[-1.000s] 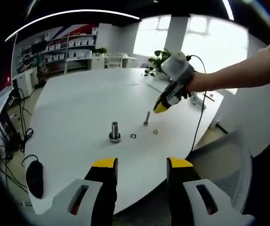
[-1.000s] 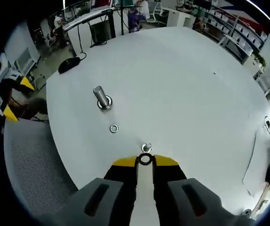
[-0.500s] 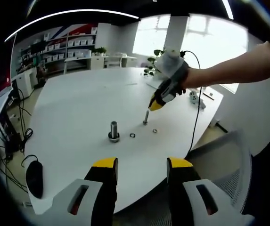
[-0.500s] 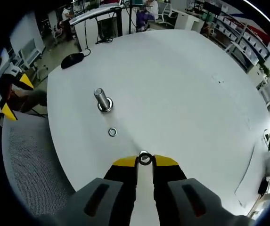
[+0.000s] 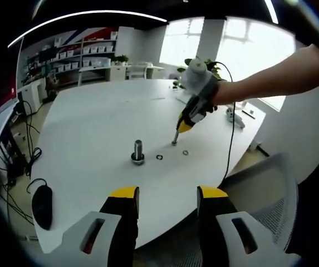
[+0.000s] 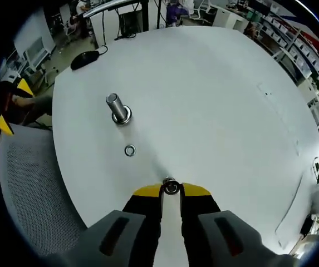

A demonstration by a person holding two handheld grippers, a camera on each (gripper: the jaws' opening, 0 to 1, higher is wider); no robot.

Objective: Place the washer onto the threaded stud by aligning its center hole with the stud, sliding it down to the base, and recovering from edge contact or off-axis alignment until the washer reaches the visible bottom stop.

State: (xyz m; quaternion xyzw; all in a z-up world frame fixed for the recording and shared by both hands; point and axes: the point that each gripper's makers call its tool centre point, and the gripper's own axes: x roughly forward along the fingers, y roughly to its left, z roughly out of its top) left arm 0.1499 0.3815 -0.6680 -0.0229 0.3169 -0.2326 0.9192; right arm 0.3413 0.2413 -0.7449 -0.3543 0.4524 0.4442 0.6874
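Note:
My right gripper [image 6: 171, 192] is shut on a small steel washer [image 6: 166, 189], held flat between the yellow fingertips. The top of the thin threaded stud [image 6: 170, 181] shows right at the washer's far edge; whether the hole is over it I cannot tell. In the left gripper view the right gripper [image 5: 185, 125] comes in from the right on a person's arm, its tip just above the thin stud [image 5: 175, 139]. My left gripper [image 5: 162, 196] hangs open over the table's near edge, nothing between its jaws.
A thick bolt with a nut at its base [image 5: 137, 152] [image 6: 116, 108] stands upright on the white round table [image 5: 92, 122]. Loose washers lie near it [image 5: 160, 157] [image 5: 185, 152] [image 6: 129, 150]. A black mouse [image 5: 41, 203] lies at the table's edge, and a mesh chair [image 5: 262, 189] stands beside it.
The right gripper has carried the washer across and down to the thin stud; the stud's top now meets the washer. The left gripper has barely shifted.

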